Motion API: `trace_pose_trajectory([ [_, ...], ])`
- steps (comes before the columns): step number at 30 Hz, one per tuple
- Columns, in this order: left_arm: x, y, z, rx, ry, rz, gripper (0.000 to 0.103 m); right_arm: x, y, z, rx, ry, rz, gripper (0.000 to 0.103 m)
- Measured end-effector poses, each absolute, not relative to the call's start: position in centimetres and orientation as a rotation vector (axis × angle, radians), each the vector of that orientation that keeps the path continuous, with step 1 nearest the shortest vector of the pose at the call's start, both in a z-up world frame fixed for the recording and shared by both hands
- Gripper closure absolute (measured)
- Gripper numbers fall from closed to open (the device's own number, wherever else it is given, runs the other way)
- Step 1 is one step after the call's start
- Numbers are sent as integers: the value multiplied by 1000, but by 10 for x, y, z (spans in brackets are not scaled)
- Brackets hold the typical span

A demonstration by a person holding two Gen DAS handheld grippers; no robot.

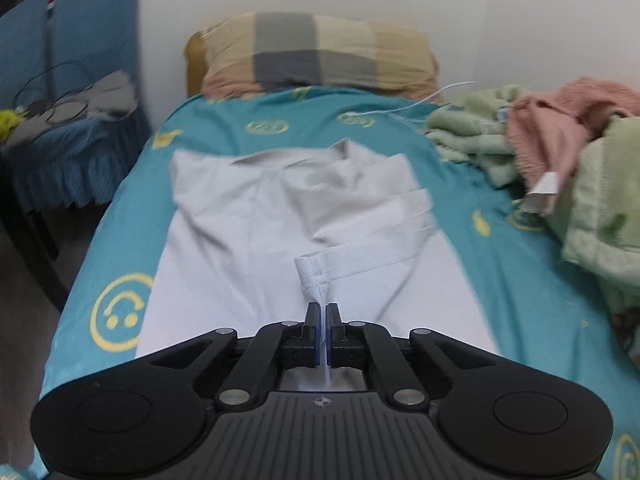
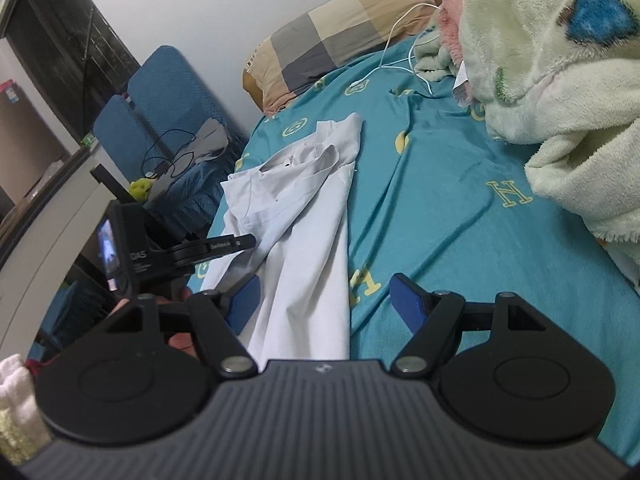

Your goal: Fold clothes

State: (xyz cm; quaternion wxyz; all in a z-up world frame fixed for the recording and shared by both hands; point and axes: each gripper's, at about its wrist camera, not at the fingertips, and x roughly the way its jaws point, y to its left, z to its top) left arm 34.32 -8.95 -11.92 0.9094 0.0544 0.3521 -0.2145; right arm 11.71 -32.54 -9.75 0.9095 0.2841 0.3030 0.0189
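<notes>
A pale grey shirt (image 1: 256, 232) lies flat on the teal bed sheet (image 1: 520, 280), collar toward the pillow. My left gripper (image 1: 323, 314) is shut on the hemmed cuff of a sleeve (image 1: 360, 262), which is drawn across the shirt's body toward me. In the right wrist view the same shirt (image 2: 304, 240) lies along the bed's left side. My right gripper (image 2: 326, 302) stands open low over the shirt's near end, its left blue pad (image 2: 244, 300) above the cloth and its right blue pad (image 2: 406, 304) above the bare sheet. Nothing sits between its fingers.
A checked pillow (image 1: 316, 54) lies at the head of the bed. A heap of green and pink blankets (image 1: 560, 148) fills the right side, large in the right wrist view (image 2: 560, 80). A white cable (image 2: 400, 52) trails over the sheet. Blue chairs (image 1: 80, 80) stand left of the bed.
</notes>
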Motion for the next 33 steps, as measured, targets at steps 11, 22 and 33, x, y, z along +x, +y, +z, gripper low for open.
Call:
trace_pose_trajectory([
  [11, 301, -158, -134, 284, 747, -548, 100, 118, -326, -98, 574, 608, 10, 29],
  [22, 238, -45, -78, 155, 767, -466, 49, 122, -326, -101, 533, 605, 6, 29],
  [33, 137, 198, -65, -57, 1041, -316, 39, 107, -301, -91, 438, 641, 32, 29],
])
